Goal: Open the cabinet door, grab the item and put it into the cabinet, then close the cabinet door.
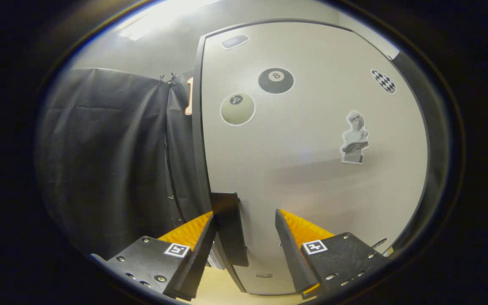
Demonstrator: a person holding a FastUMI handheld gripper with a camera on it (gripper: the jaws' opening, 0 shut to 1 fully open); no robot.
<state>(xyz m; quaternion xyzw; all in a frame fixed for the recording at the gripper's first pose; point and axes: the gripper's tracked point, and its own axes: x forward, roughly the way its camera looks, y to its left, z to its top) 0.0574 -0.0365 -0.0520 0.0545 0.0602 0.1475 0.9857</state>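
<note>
Opening step in hand, by the look of it: hand-held gripper (244,220) at lower centre of the frame, fingers spread, straddling the dark handle (228,228) on the left edge of the cabinet door (311,169). Left finger to the left of the handle, right finger to its right with pale door showing between; neither finger plainly pressing on it. Door filling centre and right of the frame, pale, with round ball stickers (275,80) toward upper centre and a bust sticker (354,137) at right. Apparently shut or nearly so, though hard to judge from this close.

Next move, as a judgement: close the fingers on the handle, then swing the door outward about its far hinge side.

Hidden or unclear: cabinet interior behind the door; no item to be stored to be made out here; lower end of the handle cut off by the left finger; strip of light desk (220,290) at bottom barely readable. Black booth cloth (112,161) across the left.
</note>
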